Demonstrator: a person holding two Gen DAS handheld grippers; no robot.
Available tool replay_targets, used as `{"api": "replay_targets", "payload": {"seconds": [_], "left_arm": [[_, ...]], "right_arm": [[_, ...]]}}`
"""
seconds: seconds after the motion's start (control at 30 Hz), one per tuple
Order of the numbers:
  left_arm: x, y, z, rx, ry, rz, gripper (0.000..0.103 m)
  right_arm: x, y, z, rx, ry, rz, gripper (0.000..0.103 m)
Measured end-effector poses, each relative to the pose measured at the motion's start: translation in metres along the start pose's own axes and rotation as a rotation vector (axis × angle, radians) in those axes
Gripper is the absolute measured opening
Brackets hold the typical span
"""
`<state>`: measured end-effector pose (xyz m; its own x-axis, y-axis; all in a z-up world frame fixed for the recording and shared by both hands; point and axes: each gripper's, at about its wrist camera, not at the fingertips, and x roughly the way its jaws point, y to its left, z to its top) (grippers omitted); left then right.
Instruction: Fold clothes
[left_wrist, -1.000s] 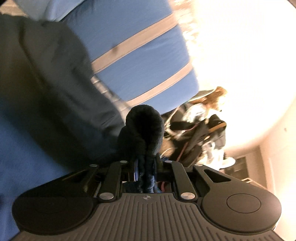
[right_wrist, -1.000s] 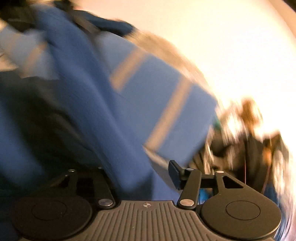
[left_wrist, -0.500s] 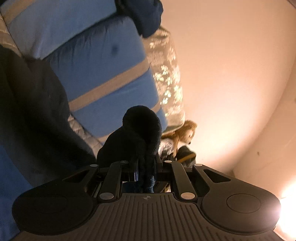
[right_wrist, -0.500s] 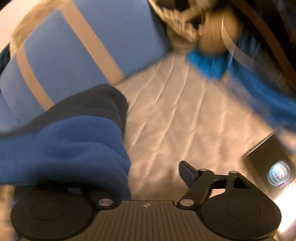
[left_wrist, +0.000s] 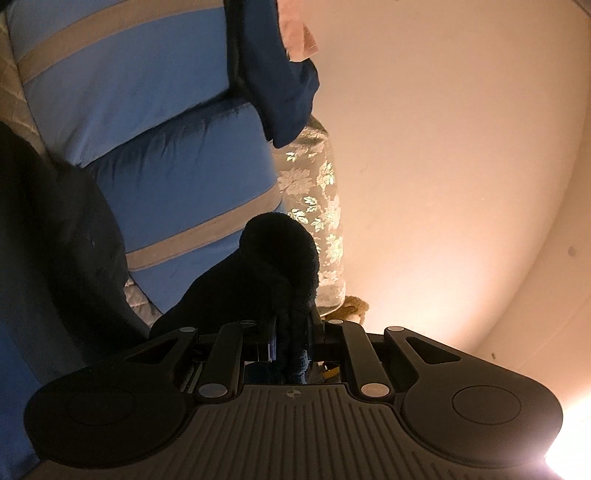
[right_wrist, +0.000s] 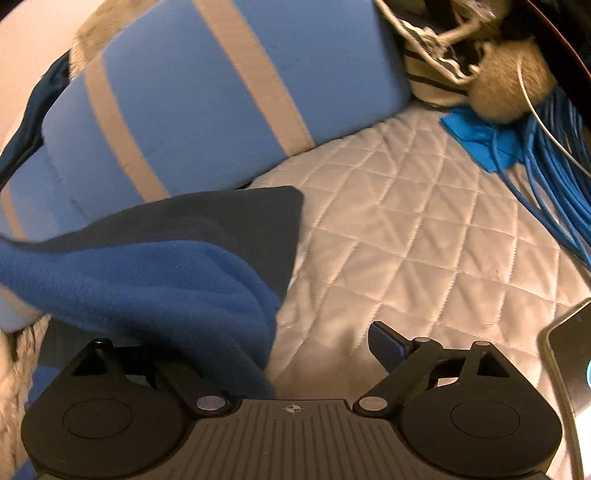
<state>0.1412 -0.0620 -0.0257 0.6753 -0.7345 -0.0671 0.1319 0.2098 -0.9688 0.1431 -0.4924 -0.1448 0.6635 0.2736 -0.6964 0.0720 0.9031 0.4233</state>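
In the left wrist view my left gripper (left_wrist: 290, 339) is shut on a bunched fold of a dark navy fleece garment (left_wrist: 273, 266), which bulges up in front of the jaws and hangs away to the left. In the right wrist view the same garment (right_wrist: 159, 266), bright blue with a navy panel, drapes over the left finger of my right gripper (right_wrist: 295, 343). The right jaws are opening wide; the cloth lies against the hidden left finger and the right finger (right_wrist: 386, 341) stands free above the quilt.
Blue pillows with grey stripes (left_wrist: 147, 110) (right_wrist: 207, 96) are stacked against a pale wall (left_wrist: 443, 166). A white quilted bed cover (right_wrist: 424, 229) spreads to the right, with a blue cable bundle (right_wrist: 546, 162), a plush toy (right_wrist: 506, 85) and a dark device (right_wrist: 569, 354) at its edge.
My left gripper has risen and swung, still shut on the fleece, so the wall fills more of its view. My right gripper rolled downward and its jaws spread, freeing the blue fleece.
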Motion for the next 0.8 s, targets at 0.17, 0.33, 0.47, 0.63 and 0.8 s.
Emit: {"api": "replay_targets", "payload": {"seconds": [0.17,0.33,0.47,0.63,0.8], "left_arm": [[0.001,0.000,0.002,-0.011,-0.003,-0.004,0.014],[-0.006,0.005,0.012,-0.022,-0.019,-0.003,0.014],[-0.019,0.012,0.026,-0.020,-0.051,0.015,0.014],[-0.038,0.029,0.042,-0.035,-0.078,0.062,0.014],[-0.061,0.044,0.058,-0.008,-0.070,0.137,0.014]], "right_arm": [[0.007,0.024,-0.016,-0.128,0.000,-0.023,0.091],[0.013,0.035,-0.031,-0.265,-0.026,-0.136,0.089],[0.008,0.042,-0.041,-0.420,-0.071,-0.230,0.088],[0.003,0.052,-0.061,-0.682,-0.121,-0.292,0.081],[0.002,0.060,-0.080,-0.845,-0.161,-0.290,0.056]]}}
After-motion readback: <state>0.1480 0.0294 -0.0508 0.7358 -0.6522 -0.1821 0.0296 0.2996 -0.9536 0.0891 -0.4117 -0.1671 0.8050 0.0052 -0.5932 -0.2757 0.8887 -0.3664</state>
